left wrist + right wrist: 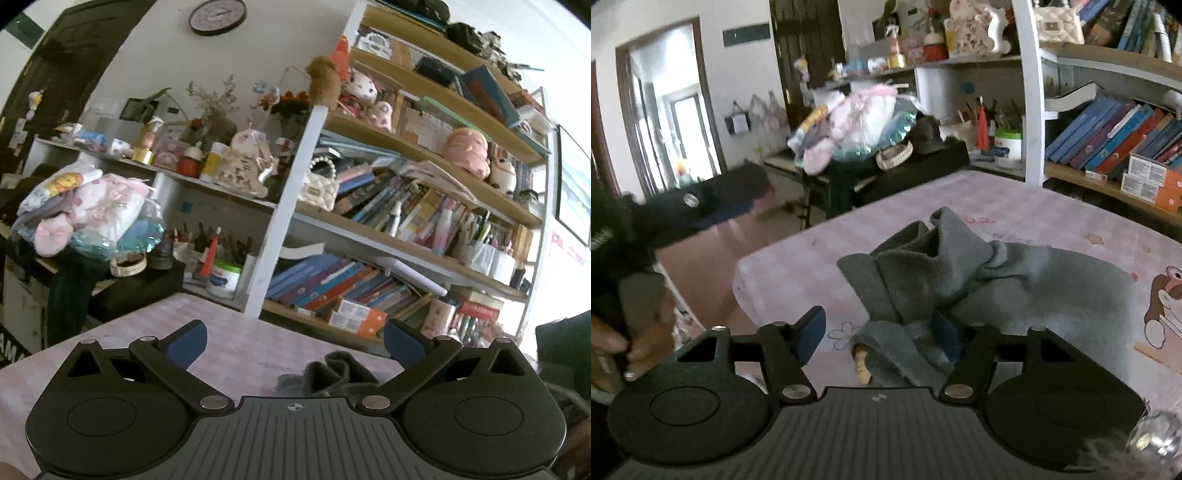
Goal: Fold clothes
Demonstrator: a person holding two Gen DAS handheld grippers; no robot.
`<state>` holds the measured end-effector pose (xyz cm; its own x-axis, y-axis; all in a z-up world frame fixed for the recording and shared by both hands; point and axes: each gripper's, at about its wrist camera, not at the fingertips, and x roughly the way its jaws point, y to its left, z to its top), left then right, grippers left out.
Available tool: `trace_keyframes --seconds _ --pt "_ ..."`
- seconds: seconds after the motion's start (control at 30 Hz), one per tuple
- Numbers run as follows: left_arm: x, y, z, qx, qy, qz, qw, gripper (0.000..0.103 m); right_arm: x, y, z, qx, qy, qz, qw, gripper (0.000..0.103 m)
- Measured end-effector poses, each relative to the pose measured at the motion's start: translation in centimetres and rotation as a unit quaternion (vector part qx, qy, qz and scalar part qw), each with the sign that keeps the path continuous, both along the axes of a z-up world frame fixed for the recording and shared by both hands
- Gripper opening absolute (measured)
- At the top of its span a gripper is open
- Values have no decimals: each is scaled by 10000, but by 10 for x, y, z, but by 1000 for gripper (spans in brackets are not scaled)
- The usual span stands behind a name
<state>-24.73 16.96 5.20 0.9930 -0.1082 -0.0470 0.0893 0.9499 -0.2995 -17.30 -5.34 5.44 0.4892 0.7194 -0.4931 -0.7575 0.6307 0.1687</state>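
Note:
A grey fleece garment (997, 280) lies crumpled on the pink patterned table (1052, 206). In the right wrist view my right gripper (879, 332) is open, its blue-padded fingers (812, 328) spread wide, with a fold of the grey cloth lying between them and over the right pad. In the left wrist view my left gripper (295, 341) is open and empty, raised above the table (229, 347), with a bunched part of the garment (332, 373) just beyond and below it. The left gripper and the hand holding it also show blurred at the left of the right wrist view (639, 306).
A tall bookshelf (406, 229) full of books and toys stands right behind the table. A dark side table with a pile of clothes and bags (88, 214) stands at the left. The table's near left edge (746, 295) drops to the floor.

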Motion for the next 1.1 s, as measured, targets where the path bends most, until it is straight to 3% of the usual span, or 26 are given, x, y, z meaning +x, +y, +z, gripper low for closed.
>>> trace_keyframes --seconds 0.17,0.37,0.57,0.77,1.0,1.1 --pt "5 -10 -3 124 112 -138 9998 103 -17 -42 9 494 -10 -472 9977 66" --pt "18 -27 -13 351 422 -295 9981 103 -27 -98 -2 695 -241 -1796 9810 82" --pt "21 -51 -18 784 474 -540 9943 103 -11 -131 -37 982 547 -2860 9516 83" --pt "24 -67 -24 1033 583 -778 9899 103 -13 -133 -56 1152 865 -2992 9433 85" --pt "33 -68 -22 843 501 -820 9918 102 -9 -128 -60 1109 896 -2952 9447 85" --pt "44 -64 -20 792 522 -574 9938 94 -9 -127 -61 1117 931 -2956 9442 85"
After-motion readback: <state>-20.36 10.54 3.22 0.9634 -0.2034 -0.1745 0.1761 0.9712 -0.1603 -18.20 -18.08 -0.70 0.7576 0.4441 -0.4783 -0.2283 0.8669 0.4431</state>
